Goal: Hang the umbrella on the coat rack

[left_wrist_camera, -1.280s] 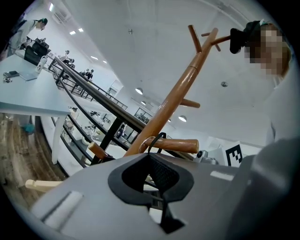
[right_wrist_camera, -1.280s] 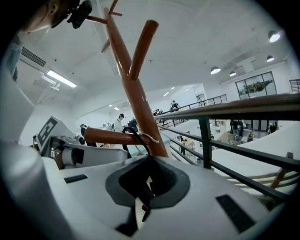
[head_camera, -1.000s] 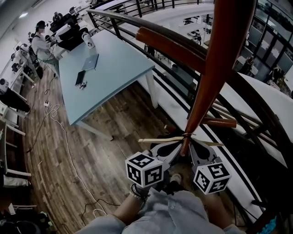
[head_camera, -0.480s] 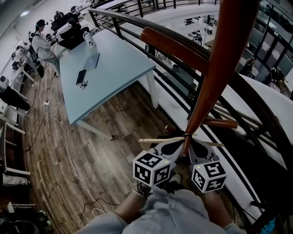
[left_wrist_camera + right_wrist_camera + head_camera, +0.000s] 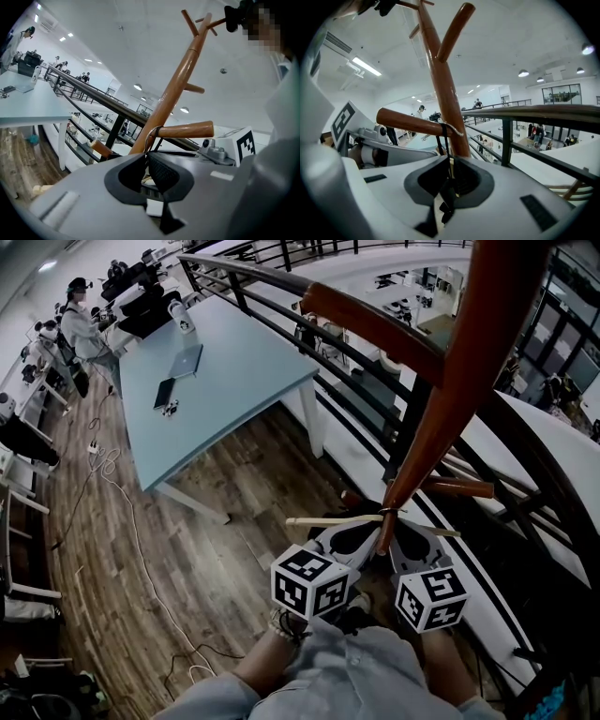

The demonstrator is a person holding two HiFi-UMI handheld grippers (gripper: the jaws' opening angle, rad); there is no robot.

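The brown wooden coat rack [image 5: 441, 418] rises right in front of me; its pole [image 5: 173, 89] [image 5: 440, 79] fills both gripper views. A thin dark strap [image 5: 443, 136] is looped over a low peg [image 5: 408, 123] and drops between my right gripper's [image 5: 451, 173] jaws, which are shut on it. My left gripper [image 5: 146, 161] is shut on the same loop [image 5: 151, 136], just below that peg [image 5: 187, 130]. In the head view both grippers [image 5: 366, 535] [image 5: 394, 538] meet at the pole's foot. A pale thin stick [image 5: 328, 519] lies crosswise there. The umbrella's body is hidden.
A dark metal railing [image 5: 375, 329] runs close behind the rack. Beyond it lies a lower floor. A pale blue table [image 5: 234, 390] with a laptop [image 5: 186, 363] stands to the left on wood flooring. Cables [image 5: 122, 521] trail over the floor. A person [image 5: 82, 329] sits far left.
The left gripper has shifted slightly right and up toward the pole. The right gripper and the strap stay put.
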